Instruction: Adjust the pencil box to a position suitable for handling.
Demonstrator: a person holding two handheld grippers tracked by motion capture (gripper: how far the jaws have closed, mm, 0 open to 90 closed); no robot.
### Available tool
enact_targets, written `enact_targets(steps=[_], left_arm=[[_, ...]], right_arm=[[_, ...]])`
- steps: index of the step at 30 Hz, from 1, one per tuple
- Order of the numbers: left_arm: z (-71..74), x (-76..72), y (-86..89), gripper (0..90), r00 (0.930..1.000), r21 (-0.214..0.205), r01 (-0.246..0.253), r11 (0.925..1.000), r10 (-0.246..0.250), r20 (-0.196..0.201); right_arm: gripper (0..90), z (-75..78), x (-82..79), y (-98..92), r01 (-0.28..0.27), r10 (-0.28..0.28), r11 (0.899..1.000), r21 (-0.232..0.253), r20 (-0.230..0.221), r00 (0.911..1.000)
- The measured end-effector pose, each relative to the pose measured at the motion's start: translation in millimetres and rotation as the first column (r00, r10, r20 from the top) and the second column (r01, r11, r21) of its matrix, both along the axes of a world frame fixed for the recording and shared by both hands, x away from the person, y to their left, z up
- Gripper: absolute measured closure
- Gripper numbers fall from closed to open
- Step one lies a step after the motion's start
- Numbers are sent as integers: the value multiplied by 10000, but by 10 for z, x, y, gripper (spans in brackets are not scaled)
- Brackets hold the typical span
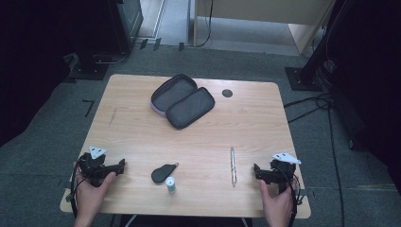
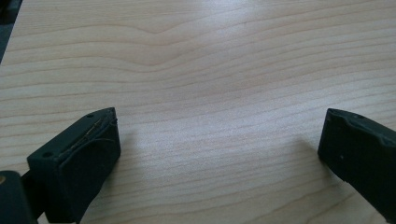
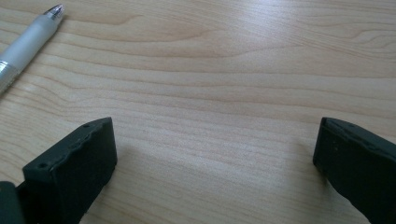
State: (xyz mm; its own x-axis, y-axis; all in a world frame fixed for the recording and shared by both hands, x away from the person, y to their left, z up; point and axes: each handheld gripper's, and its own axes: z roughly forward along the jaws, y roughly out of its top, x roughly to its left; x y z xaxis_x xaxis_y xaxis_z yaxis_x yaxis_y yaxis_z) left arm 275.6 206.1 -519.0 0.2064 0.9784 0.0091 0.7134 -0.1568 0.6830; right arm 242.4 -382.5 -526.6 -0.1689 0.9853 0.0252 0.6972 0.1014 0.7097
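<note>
Pen [image 1: 232,165] just left of the right gripper [image 1: 259,173], whose jaws are spread wide with nothing between them, looks light, stiff and probably slippery, so I'd pinch it mid-barrel across its width.

- Pen [image 1: 232,165]: slim, silver and translucent white, lying flat lengthwise near the front right of the counter [image 1: 142,137], tip end nearest the front edge.
- Black oval pouch [image 1: 163,173]: small, flat, front centre.
- Small white tube [image 1: 170,184]: green-capped, just beside the pouch.
</note>
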Motion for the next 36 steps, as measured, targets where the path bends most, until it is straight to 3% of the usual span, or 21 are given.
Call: enact_targets(steps=[7, 8, 10, 12, 13, 14, 15, 17, 20, 27, 31, 36], left_arm=[[15, -36, 21, 0, 9996, 111, -265, 9996, 266, -78], [34, -66, -7, 0, 9991, 464, -423, 9980, 421, 55], [45, -81, -23, 65, 9991, 576, -405, 9975, 395, 178], [89, -72, -57, 72, 9993, 508, -269, 9983, 255, 286], [109, -52, -58, 72, 9995, 386, -203, 9991, 193, 251], [109, -52, -58, 73, 9995, 386, -203, 9991, 193, 251], [152, -3, -68, 84, 9993, 110, -207, 9997, 204, 317], [203, 52, -85, 143, 9986, -56, -225, 9997, 227, 481], [281, 165, -137, 143, 9979, -228, -54, 9997, 69, 643], [437, 399, -273, 144, 9948, -353, 91, 9993, -54, 1021], [544, 575, -398, 151, 9927, -512, 361, 9980, -299, 1165], [594, 707, -495, 155, 9909, -415, 490, 9979, -433, 1273]], right_arm=[[0, 1, 11, 0, 152, -152, 9999, 44, -1, 9999], [0, 2, 14, -3, 189, -189, 9998, 54, -10, 9998], [0, 2, 14, -1, 139, -139, 9999, 54, 4, 9999], [77, 8, -34, 11, 610, -611, 9981, 103, 129, 9980], [152, 14, -61, 13, 881, -882, 9961, 58, 345, 9955], [170, 25, -87, 13, 1087, -1084, 9941, -20, 549, 9926], [170, 42, -96, 15, 1127, -1127, 9936, 48, 619, 9917], [185, 90, -112, 16, 911, -928, 9955, 262, 688, 9933], [249, 180, -138, 37, 758, -787, 9966, 317, 1046, 9914], [301, 390, -117, 144, 56, -181, 9962, 866, 1441, 9894], [328, 486, -60, 207, -63, -110, 9940, 1089, 1572, 9875], [343, 582, 36, 314, -59, -108, 9954, 955, 1739, 9847]])
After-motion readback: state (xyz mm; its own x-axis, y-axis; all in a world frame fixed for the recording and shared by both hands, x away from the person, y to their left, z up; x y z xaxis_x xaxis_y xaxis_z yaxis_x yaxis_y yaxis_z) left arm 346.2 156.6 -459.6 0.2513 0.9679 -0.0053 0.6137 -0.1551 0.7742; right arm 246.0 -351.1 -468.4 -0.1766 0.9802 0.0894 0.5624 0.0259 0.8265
